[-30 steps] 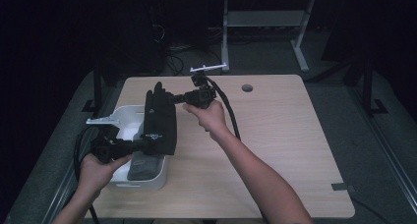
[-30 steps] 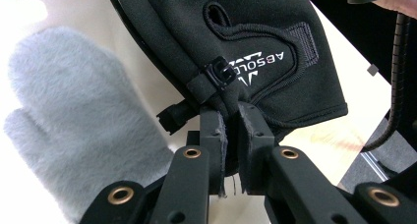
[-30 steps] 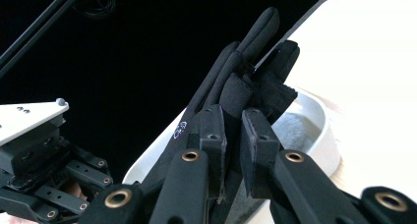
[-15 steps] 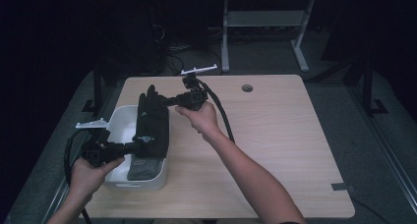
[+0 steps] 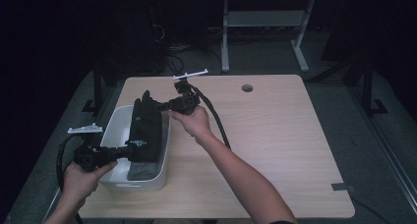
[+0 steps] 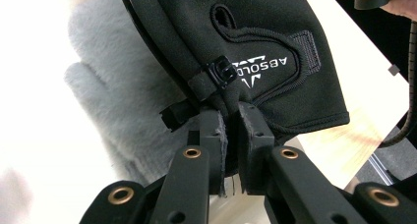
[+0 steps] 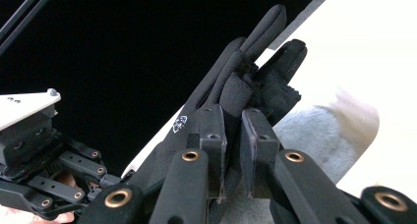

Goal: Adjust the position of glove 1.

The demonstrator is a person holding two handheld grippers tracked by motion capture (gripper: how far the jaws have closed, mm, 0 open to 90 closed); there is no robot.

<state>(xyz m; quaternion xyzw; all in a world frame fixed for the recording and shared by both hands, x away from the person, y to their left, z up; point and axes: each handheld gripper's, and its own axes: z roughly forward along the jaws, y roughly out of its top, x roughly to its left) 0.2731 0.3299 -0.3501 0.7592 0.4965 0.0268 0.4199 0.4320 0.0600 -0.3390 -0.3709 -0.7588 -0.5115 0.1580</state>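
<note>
A pair of black gloves (image 5: 146,130), clipped together, hangs stretched between both grippers over the white bin (image 5: 112,128). My left gripper (image 5: 127,150) is shut on the cuff end (image 6: 265,47); its pads (image 6: 210,135) pinch the fabric just below the clip. The far, finger end (image 7: 246,81) is clamped in my right gripper (image 5: 156,106), whose pads (image 7: 212,135) squeeze the cloth. A grey fleece glove (image 5: 140,172) lies in the bin beneath, also seen as grey fleece glove (image 6: 113,101) and grey fleece glove (image 7: 314,130).
The wooden table (image 5: 275,145) has a round cable hole (image 5: 247,88) near its far edge and a tape strip (image 5: 342,186) at the front right. A thick cable (image 5: 216,123) trails from the right gripper. A desk frame (image 5: 226,32) stands behind.
Both hands have shifted left and slightly down, carrying the black gloves from above the bin's right rim to lower over the bin. Both grips stayed shut.
</note>
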